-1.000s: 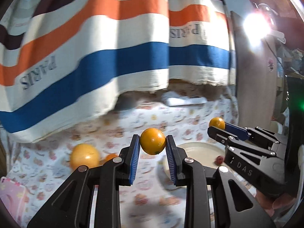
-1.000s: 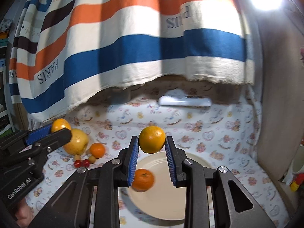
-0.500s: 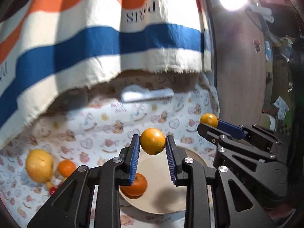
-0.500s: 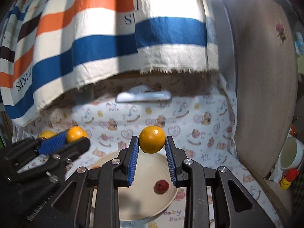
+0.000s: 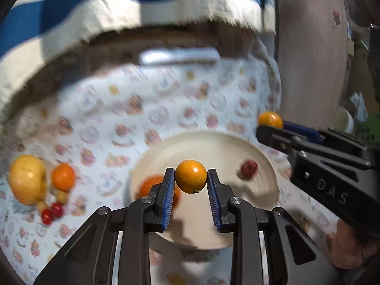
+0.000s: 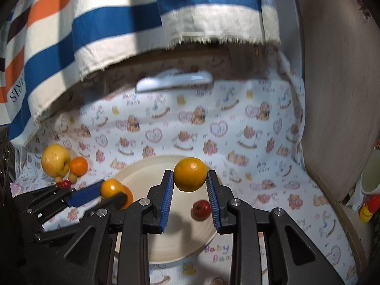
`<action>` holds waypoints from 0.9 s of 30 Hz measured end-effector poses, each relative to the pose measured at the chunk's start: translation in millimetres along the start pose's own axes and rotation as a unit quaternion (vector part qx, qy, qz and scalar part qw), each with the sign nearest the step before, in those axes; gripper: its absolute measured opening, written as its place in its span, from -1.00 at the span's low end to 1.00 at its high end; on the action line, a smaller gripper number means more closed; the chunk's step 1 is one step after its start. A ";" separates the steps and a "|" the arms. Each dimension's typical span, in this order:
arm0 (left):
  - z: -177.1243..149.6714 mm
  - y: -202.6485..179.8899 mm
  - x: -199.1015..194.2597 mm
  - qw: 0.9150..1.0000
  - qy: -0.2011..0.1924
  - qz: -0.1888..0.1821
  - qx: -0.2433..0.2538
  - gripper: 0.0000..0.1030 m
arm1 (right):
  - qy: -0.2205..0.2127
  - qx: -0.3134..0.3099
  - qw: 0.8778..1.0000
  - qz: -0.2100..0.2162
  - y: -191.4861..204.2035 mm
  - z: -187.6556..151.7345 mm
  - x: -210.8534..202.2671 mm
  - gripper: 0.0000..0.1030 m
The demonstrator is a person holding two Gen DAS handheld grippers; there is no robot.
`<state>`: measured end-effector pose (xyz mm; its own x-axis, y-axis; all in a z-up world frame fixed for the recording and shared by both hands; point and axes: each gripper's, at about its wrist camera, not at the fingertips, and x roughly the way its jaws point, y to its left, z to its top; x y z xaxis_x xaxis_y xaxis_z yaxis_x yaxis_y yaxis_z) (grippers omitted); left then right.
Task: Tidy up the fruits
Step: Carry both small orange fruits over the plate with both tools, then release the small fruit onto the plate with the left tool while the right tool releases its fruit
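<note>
My left gripper (image 5: 191, 175) is shut on a small orange (image 5: 190, 180) just above the cream plate (image 5: 209, 142). An orange (image 5: 150, 186) and a small red fruit (image 5: 249, 168) lie on that plate. My right gripper (image 6: 190, 172) is shut on a second orange (image 6: 190, 178) over the plate (image 6: 180, 237), with the red fruit (image 6: 201, 210) below it. Each gripper shows in the other's view: the right gripper (image 5: 270, 124) at the plate's far right rim, the left gripper (image 6: 111, 193) at its left rim.
A yellow apple (image 6: 55, 160), a small orange (image 6: 78, 165) and red cherries (image 5: 51, 212) lie left of the plate on the printed cloth. A white flat object (image 6: 174, 83) lies at the back under a striped towel (image 6: 95, 23). A mug (image 6: 370, 178) stands at the far right.
Both grippers have come forward and down, to the right, with their oranges, from beside the plate to over it. The plate now fills the middle of both views.
</note>
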<state>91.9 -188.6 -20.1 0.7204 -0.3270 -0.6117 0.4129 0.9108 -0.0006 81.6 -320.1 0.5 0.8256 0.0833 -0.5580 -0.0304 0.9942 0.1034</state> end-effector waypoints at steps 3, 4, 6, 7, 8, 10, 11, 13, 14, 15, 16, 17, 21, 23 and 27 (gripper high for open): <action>-4.1 -2.5 9.6 0.999 0.033 -0.004 0.001 -0.48 | 0.025 -0.003 1.000 0.001 1.0 -2.4 8.0 -0.42; -5.2 -3.4 11.0 0.999 0.038 -0.004 0.002 -0.48 | 0.034 -0.005 0.999 -0.005 1.3 -3.5 11.3 -0.42; -6.4 -4.5 13.5 0.999 0.046 -0.003 0.005 -0.48 | 0.061 -0.012 0.998 -0.011 1.0 -6.3 20.1 -0.42; -6.6 -4.7 14.1 0.999 0.048 -0.004 0.005 -0.48 | 0.073 -0.011 0.997 -0.012 -0.3 -7.7 24.4 -0.42; -7.1 -4.4 14.6 0.999 0.052 -0.004 0.005 -0.48 | 0.082 -0.007 0.997 -0.012 -2.2 -8.8 27.3 -0.42; -6.7 -4.0 16.2 0.998 0.055 -0.005 0.004 -0.48 | 0.100 0.004 0.995 -0.005 -6.0 -10.4 32.4 -0.42; -6.8 -3.8 17.1 0.998 0.057 -0.005 0.004 -0.48 | 0.107 0.008 0.994 -0.004 -7.9 -11.1 34.4 -0.42; -7.1 -3.1 18.7 0.998 0.061 -0.005 0.004 -0.48 | 0.108 0.007 0.994 -0.009 -8.8 -11.5 34.7 -0.42; -7.6 -3.2 19.2 0.998 0.062 -0.005 0.005 -0.48 | 0.108 0.006 0.994 -0.010 -9.1 -11.4 35.2 -0.42; -7.4 -3.1 20.1 0.998 0.064 -0.004 0.006 -0.48 | 0.109 0.007 0.994 -0.008 -9.6 -11.4 35.8 -0.42; -7.4 -2.8 21.2 0.998 0.065 -0.004 0.006 -0.48 | 0.112 0.010 0.994 -0.006 -10.4 -11.8 36.9 -0.42; -7.4 -2.3 21.8 0.998 0.066 -0.004 0.007 -0.48 | 0.115 0.011 0.993 -0.003 -11.0 -12.2 37.7 -0.42; -7.9 -0.7 24.6 0.997 0.070 -0.006 0.005 -0.48 | 0.124 0.015 0.992 -0.005 -12.6 -13.4 41.5 -0.42; -8.3 0.3 24.6 0.997 0.071 -0.007 0.005 -0.48 | 0.125 0.018 0.992 -0.008 -13.9 -13.8 42.3 -0.42; -9.3 -1.6 24.9 0.997 0.072 -0.003 0.012 -0.48 | 0.127 0.022 0.992 -0.009 -15.7 -14.0 42.7 -0.42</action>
<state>104.0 -195.9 -42.7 0.6314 -0.2918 -0.7185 0.4310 0.9022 0.0124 109.4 -331.2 -36.5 0.6575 0.0850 -0.7486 0.0122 0.9923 0.1233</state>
